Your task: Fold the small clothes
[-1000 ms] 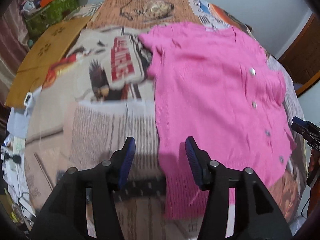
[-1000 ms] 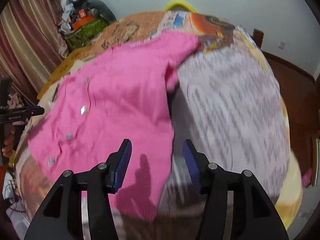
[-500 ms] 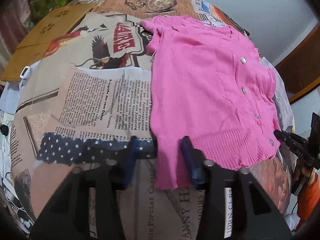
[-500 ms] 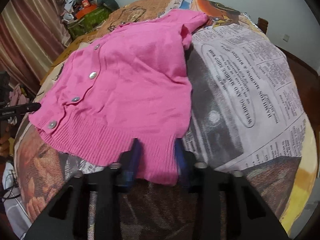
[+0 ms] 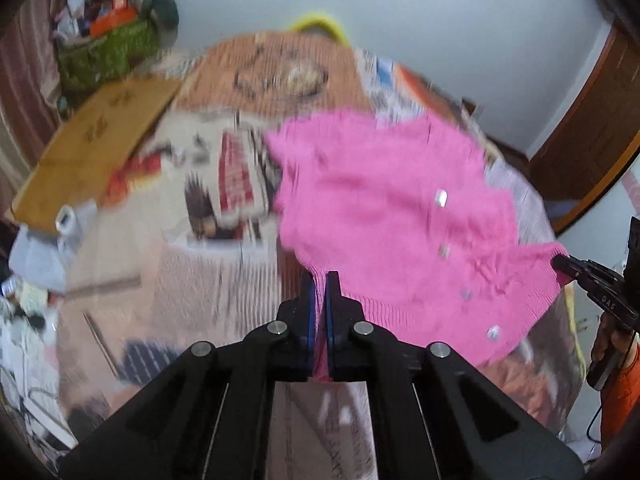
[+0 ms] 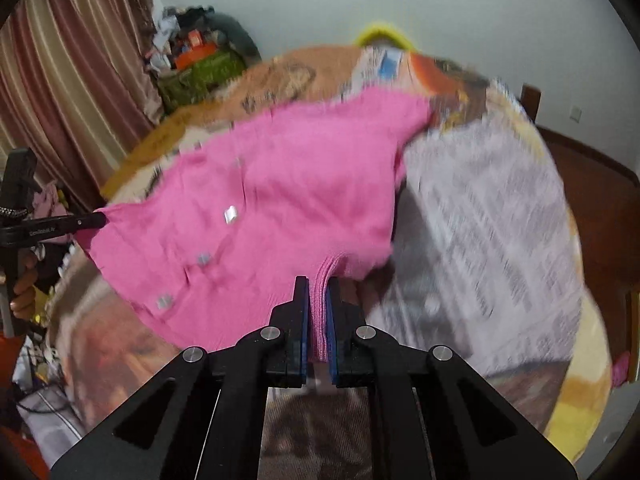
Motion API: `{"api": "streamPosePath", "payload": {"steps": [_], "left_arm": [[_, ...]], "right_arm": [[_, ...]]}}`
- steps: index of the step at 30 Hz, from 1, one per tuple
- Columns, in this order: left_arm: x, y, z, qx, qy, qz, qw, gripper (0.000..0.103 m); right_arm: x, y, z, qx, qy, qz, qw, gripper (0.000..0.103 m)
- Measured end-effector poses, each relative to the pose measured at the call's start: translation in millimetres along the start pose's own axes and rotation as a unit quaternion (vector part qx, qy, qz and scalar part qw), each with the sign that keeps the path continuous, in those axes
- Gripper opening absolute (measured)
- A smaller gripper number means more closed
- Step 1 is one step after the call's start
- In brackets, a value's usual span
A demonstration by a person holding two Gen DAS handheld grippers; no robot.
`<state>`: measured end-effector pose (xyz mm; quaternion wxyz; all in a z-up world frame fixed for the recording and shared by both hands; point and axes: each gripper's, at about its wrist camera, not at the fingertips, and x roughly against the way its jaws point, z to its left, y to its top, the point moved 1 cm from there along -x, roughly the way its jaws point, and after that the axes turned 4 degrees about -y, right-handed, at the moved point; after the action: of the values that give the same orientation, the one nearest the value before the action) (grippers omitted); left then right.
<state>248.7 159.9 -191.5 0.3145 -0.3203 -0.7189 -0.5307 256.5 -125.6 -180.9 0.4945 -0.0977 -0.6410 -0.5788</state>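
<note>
A pink knit cardigan (image 5: 380, 208) with silver buttons lies spread on a newspaper-print cloth (image 5: 208, 264). In the left wrist view my left gripper (image 5: 319, 280) has its jaws closing tight on the ribbed hem at one bottom corner, pink knit pinched between the blue pads. My right gripper (image 6: 318, 284) is shut on the other bottom corner of the cardigan (image 6: 280, 200). Both corners hang lifted off the cloth, while the collar end still rests on it. Each gripper shows in the other's view, the right gripper (image 5: 560, 266) and the left gripper (image 6: 100, 220), each clamped on the hem.
A brown cardboard sheet (image 5: 96, 148) lies at the far left of the surface. A green box with clutter (image 5: 100, 56) stands behind it, beside striped curtains (image 6: 60, 80). A wooden door (image 5: 592, 140) is at the right. The printed cloth (image 6: 480, 220) runs bare right of the cardigan.
Both grippers came down over the hem corners, shut on them and rose, pulling the cardigan's bottom edge up off the cloth.
</note>
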Motion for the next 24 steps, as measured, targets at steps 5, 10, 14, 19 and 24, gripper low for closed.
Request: {"api": "streamPosePath", "payload": {"steps": [5, 10, 14, 19, 24], "left_arm": [[12, 45, -9, -0.015, 0.003, -0.044, 0.9989, 0.003], [10, 86, -13, -0.023, 0.013, -0.071, 0.9971, 0.003], [-8, 120, -5, -0.007, 0.016, -0.073, 0.9972, 0.003], [-47, 148, 11, 0.012, 0.034, -0.059, 0.9976, 0.003], [-95, 167, 30, 0.025, 0.058, -0.036, 0.9974, 0.003]], "right_arm": [[17, 44, 3, 0.01, 0.001, -0.055, 0.998, 0.006], [26, 77, 1, 0.015, -0.004, -0.097, 0.995, 0.006], [19, 106, -6, 0.016, -0.014, -0.117, 0.993, 0.006], [-8, 133, -20, 0.016, -0.029, -0.112, 0.993, 0.006], [-50, 150, -31, 0.016, -0.043, -0.09, 0.995, 0.006]]}}
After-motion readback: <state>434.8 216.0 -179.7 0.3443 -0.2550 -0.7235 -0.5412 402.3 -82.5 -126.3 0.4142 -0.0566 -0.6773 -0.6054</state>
